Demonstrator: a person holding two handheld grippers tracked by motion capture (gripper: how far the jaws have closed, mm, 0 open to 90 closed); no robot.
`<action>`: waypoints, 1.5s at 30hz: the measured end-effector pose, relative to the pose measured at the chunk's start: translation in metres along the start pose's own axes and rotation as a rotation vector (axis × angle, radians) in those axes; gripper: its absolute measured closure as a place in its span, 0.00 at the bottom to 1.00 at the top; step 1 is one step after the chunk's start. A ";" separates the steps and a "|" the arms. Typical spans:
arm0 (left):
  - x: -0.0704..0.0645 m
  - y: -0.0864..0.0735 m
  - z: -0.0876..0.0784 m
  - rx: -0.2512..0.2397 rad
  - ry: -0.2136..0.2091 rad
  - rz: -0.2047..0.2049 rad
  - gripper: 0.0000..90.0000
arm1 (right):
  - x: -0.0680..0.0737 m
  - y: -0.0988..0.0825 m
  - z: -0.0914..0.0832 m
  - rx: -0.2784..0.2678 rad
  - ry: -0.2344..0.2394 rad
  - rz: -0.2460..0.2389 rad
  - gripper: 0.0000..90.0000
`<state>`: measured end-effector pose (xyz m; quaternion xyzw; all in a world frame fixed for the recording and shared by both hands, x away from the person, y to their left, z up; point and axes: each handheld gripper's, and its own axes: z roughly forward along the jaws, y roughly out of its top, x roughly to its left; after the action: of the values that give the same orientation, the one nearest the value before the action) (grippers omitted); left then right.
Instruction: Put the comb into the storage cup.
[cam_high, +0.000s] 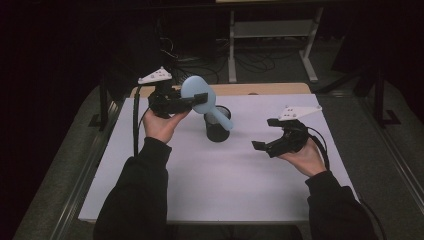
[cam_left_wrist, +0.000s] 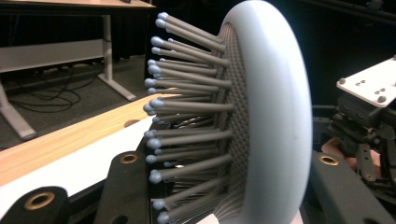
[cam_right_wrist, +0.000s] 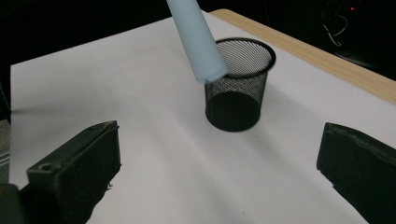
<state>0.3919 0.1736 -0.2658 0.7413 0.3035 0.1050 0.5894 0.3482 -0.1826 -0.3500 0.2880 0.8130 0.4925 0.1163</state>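
A person sits at a table covered with a white sheet (cam_high: 210, 175), holding a two-jaw gripper in each hand. The left gripper (cam_high: 192, 100) is raised above the far left part of the table, and its black jaws are clamped on the round head of a pale blue plastic hairbrush (cam_high: 197, 93). In the left gripper view, the brush head (cam_left_wrist: 275, 116) stands on edge between the jaws, its grey bristles with rounded blue tips pointing left. The brush's smooth handle (cam_high: 221, 118) slopes down and to the right from the head, and its end hangs over the near rim of a black wire-mesh cup (cam_high: 218, 131) that stands upright on the sheet near the table's middle. In the right gripper view, the handle's end (cam_right_wrist: 198, 44) shows in front of the cup (cam_right_wrist: 238, 86), at its rim; whether it touches cannot be told. The right gripper (cam_high: 265, 134) hovers over the right side of the table, well apart from the cup, its jaws spread wide with nothing between them.
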 end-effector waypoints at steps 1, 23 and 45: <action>0.000 0.000 0.000 -0.005 -0.001 -0.002 0.58 | -0.001 -0.002 -0.001 0.001 -0.002 0.004 0.00; 0.026 0.005 0.000 -0.061 0.058 -0.011 0.59 | -0.014 -0.040 -0.022 -0.004 -0.036 0.062 0.00; 0.054 -0.005 0.019 -0.028 0.130 -0.028 0.58 | -0.021 -0.065 -0.042 -0.013 -0.077 0.098 0.00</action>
<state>0.4428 0.1894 -0.2864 0.7203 0.3500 0.1490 0.5801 0.3225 -0.2488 -0.3883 0.3454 0.7898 0.4912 0.1253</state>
